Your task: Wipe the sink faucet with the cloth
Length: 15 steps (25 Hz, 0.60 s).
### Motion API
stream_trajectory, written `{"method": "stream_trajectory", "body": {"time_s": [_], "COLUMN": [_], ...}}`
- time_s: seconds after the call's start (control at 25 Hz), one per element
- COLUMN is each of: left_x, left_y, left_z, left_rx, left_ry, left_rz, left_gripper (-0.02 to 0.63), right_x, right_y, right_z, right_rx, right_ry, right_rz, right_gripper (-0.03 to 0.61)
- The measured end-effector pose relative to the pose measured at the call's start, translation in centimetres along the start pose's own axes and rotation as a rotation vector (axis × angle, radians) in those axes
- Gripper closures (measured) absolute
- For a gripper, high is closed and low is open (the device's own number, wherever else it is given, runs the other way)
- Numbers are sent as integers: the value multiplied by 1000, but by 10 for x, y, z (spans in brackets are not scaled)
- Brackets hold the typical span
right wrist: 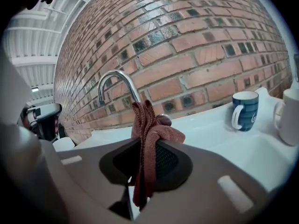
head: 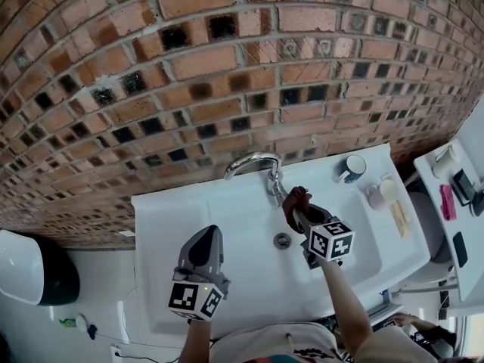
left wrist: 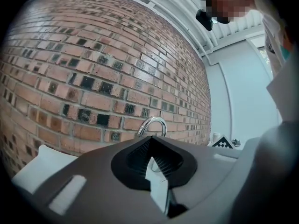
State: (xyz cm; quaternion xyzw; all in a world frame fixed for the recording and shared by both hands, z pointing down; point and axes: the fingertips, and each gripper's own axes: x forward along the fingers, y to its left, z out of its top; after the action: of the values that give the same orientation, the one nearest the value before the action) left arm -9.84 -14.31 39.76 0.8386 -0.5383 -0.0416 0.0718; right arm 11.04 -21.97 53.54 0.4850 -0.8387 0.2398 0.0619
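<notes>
Cloth [right wrist: 148, 134] sat clamped in right gripper [head: 299, 212] jaws just beside faucet [head: 253, 156]; left gripper [head: 203, 240] hovered over sink [head: 227, 218], jaws closed, empty.

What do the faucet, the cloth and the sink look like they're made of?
Faucet: polished metal, probably chrome-plated; it mirrors bright highlights.
Cloth: dark red soft fabric, maybe microfibre; fuzzy nap, limp folds.
Sink: glossy white, likely ceramic, though the look leaves it open.
</notes>
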Motion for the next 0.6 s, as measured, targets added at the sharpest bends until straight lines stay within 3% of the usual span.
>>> {"method": "stream_trajectory", "body": {"time_s": [0.48,0.6], "left_x": [-1,-1], "left_y": [1,4], "left_z": [1,-2], "left_rx": [-13,-24], "left_ry": [2,4], "left_rz": [-7,-2], "left_gripper": [609,609], "right_x": [-35,-27], "right_y": [-29,5], "right_z": [48,33], "right_rx": [13,56], "right_ry": [-131,-78], "right_rz": [-129,-58], "right_gripper": [528,529]}}
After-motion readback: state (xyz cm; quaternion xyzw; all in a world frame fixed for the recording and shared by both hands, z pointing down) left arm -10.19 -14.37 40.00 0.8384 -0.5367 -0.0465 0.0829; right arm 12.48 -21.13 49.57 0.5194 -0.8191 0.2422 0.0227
